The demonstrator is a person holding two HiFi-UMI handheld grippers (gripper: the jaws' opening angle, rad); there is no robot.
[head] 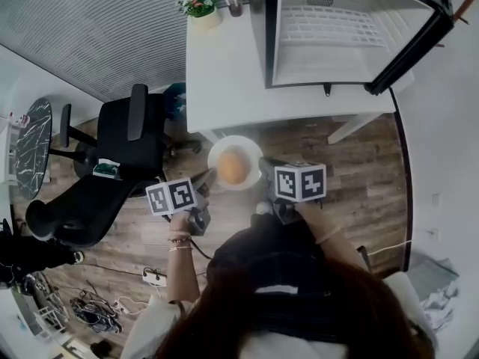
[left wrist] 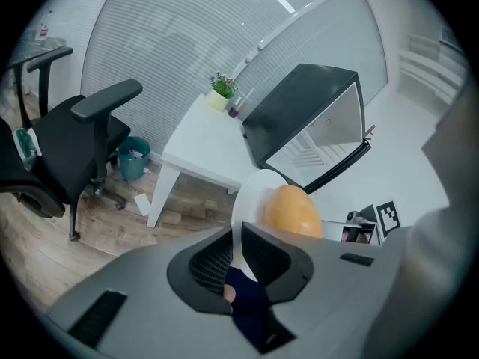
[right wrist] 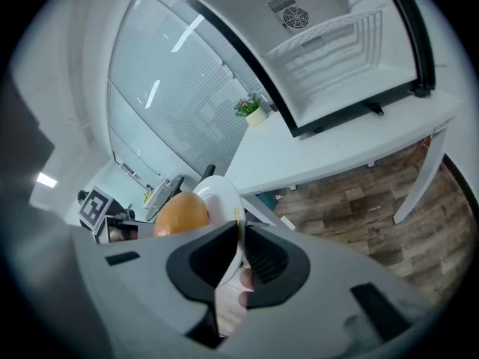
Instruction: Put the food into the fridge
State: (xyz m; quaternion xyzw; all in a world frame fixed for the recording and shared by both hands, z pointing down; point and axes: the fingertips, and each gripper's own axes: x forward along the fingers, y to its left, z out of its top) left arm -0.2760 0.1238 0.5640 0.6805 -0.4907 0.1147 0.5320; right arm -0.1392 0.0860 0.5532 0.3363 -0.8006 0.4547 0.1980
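Food [head: 233,166]: one round, smooth, orange-brown lump, kind unclear. Sits mid white plate [head: 251,148], held in air above wood floor [head: 359,178], near white table [head: 224,73]. Mini fridge [head: 337,28] on table, door open. Black office chair [head: 123,144] to left. Left gripper [head: 209,177] pinches plate's left rim, right gripper [head: 264,167] the right rim; food lies between them.

Here's the food [head: 233,167], a smooth, round, orange lump sitting in the middle of a white plate [head: 221,149]. The plate is held up between the two tongs, with the left gripper [head: 207,179] clamped on its left rim and the right gripper [head: 263,172] on its right. Ahead of both stands the small black fridge [head: 337,28], door open, its inside white with a wire shelf.
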